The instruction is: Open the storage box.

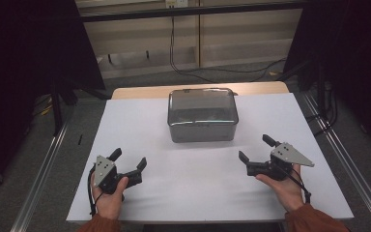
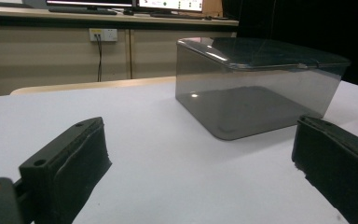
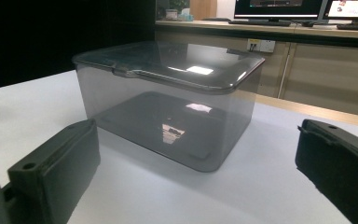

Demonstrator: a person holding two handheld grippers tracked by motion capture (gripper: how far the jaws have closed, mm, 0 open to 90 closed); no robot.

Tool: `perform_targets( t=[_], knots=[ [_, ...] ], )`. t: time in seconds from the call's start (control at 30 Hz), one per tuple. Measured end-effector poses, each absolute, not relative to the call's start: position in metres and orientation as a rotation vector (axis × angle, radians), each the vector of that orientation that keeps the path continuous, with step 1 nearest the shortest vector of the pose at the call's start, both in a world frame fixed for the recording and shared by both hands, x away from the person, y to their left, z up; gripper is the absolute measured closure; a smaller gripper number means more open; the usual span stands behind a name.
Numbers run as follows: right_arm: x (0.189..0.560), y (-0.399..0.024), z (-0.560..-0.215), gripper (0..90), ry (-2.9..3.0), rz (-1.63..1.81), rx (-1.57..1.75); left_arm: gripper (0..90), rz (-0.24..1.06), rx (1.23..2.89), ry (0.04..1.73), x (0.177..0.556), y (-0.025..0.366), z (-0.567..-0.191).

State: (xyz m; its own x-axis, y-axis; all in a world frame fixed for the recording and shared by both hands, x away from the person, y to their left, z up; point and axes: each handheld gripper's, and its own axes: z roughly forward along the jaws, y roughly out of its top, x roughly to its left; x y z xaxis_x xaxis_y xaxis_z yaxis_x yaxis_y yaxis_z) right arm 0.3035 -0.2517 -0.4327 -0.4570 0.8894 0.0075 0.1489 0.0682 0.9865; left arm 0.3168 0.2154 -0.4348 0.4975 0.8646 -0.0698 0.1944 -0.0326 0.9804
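At seven o'clock on the white table [image 1: 140,125], the left gripper [image 1: 127,161] rests wide open, empty. A lidded smoky clear plastic box [image 1: 202,116] sits toward twelve. At four o'clock, the right gripper [image 1: 256,149] gapes, empty.

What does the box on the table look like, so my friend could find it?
Look at the white table. Toward its far edge, midway between the sides, sits a smoky grey see-through plastic box with its lid on. It's the lone box; the left gripper and right gripper are black, open and nearer.
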Motion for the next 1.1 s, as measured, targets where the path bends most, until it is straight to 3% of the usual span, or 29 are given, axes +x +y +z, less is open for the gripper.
perform_targets(
  t=[1.1],
  knots=[
    [0.334,-0.214,-0.416,0.9,1.729,1.49,0.937,3.1,0.704,1.538,0.946,0.318,0.213,-0.435]
  ],
)
